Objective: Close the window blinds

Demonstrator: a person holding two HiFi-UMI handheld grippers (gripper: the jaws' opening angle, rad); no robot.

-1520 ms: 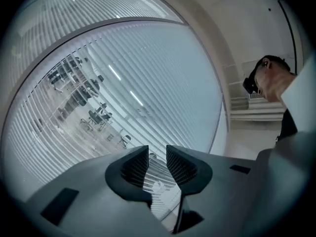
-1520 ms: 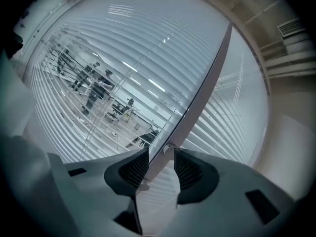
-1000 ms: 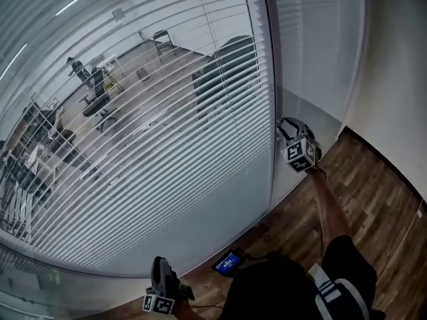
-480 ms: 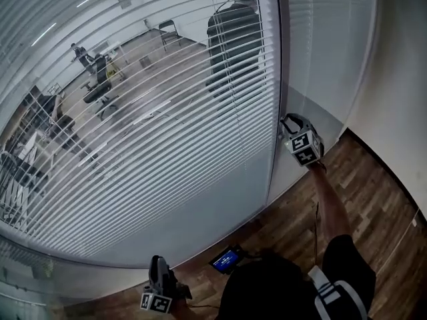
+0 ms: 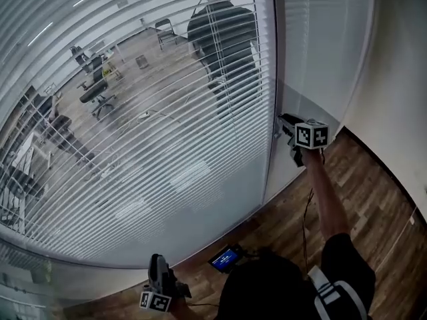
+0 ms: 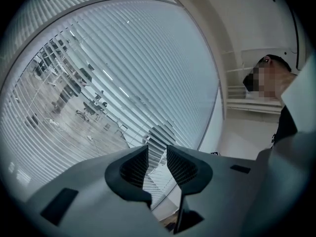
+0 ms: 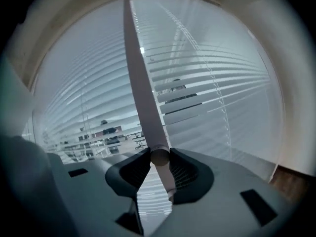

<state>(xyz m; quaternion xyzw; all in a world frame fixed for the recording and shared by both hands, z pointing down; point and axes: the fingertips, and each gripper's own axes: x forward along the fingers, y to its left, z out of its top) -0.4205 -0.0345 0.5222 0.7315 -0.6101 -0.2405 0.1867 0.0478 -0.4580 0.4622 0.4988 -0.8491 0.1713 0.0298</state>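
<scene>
Right, head view first: the blinds (image 5: 133, 132) hang over the big window, slats tilted just enough that an office shows through. The right tool (image 5: 283, 121) is up at the window frame (image 5: 272, 79) beside them, though what it grips is hard to pick out from here. The left tool (image 5: 159, 275) hangs low at the bottom. Left gripper view: jaws a little apart, nothing between them, blinds beyond. Right gripper view: jaws clamped on the pale tilt wand (image 7: 142, 93).
</scene>
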